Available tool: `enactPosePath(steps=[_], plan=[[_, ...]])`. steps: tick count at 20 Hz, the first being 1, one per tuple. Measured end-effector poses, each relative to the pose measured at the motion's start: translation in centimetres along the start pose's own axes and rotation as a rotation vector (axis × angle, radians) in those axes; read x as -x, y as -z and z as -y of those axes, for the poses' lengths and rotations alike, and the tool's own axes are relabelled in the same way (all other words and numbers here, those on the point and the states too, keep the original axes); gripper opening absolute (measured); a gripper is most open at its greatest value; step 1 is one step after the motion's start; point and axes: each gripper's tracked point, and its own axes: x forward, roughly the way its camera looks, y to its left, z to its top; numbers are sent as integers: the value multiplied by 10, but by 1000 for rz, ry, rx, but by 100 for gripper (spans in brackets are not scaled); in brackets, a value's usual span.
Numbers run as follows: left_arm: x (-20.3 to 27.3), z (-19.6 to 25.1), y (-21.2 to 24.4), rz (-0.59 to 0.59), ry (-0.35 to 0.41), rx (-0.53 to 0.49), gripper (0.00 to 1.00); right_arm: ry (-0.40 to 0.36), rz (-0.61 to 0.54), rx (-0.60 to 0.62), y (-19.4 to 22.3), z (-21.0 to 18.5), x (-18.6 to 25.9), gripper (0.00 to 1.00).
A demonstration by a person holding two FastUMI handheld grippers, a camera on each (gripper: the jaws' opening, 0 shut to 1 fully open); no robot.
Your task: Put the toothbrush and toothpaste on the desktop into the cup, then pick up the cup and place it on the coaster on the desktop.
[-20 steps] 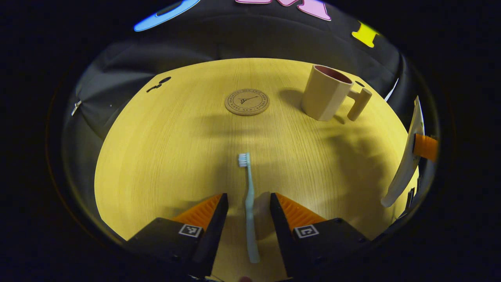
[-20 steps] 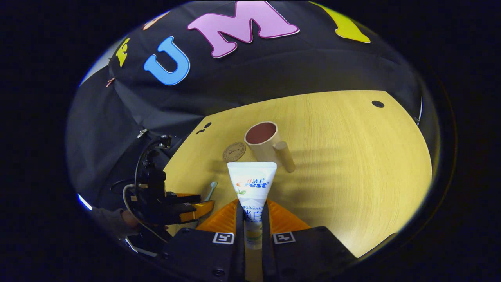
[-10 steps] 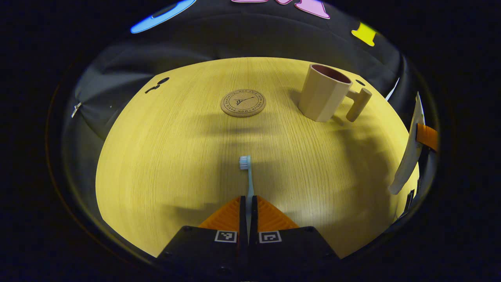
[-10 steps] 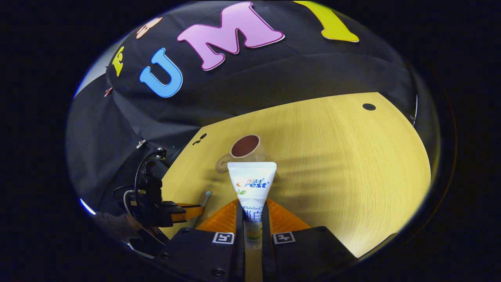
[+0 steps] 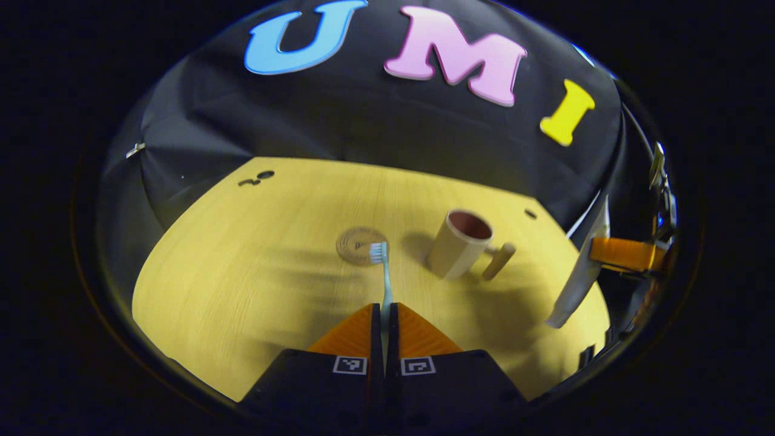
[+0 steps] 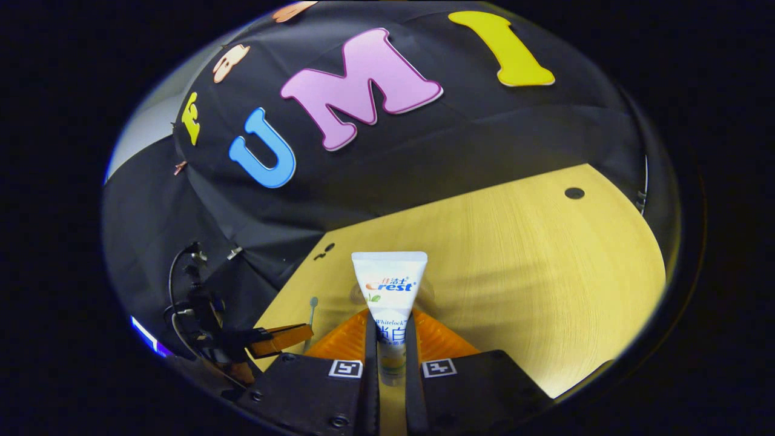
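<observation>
Left gripper view has the left gripper (image 5: 384, 315) held up above the table (image 5: 242, 290), its two orange fingers (image 5: 351, 330) pinched tight on the handle of the pale blue toothbrush (image 5: 384, 284). The brush sticks straight out ahead, bristle head at the far end, clear of the wood. Past the bristles lies the round cork coaster (image 5: 357, 243), flat near the middle of the table toward its far edge. Just right of the coaster stands the beige cup (image 5: 458, 243), upright, dark red inside, with its peg-like handle (image 5: 498, 261) jutting toward the table's right edge. Over by that right edge the other gripper (image 5: 623, 254) hangs in the air with the white tube angling down from it.

Right gripper view shows the right gripper (image 6: 391, 330) also lifted off the table (image 6: 545, 290), fingers (image 6: 437, 339) closed onto the lower part of the toothpaste (image 6: 389, 287), both pressing its sides. The tube stands up between them with its flat crimped end on top, hiding the middle of the table behind it. Off by the table's near left corner the left gripper (image 6: 284, 336) shows with the toothbrush (image 6: 311, 318) poking up from it.
</observation>
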Motion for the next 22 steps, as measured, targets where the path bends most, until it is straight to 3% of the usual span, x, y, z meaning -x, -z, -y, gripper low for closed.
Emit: enactPosePath(steps=[5,9,15,22], plan=[[29,31,-50,169,61,84,6,-65,119,77,-68,-27,-34,20],[44,44,-67,249,82,133,6,-68,154,161,-88,-30,-82,20],[41,55,-76,307,81,184,6,-57,87,236,-57,-11,-151,21],[20,58,-97,396,55,239,6,-47,-9,284,-16,9,-183,21]])
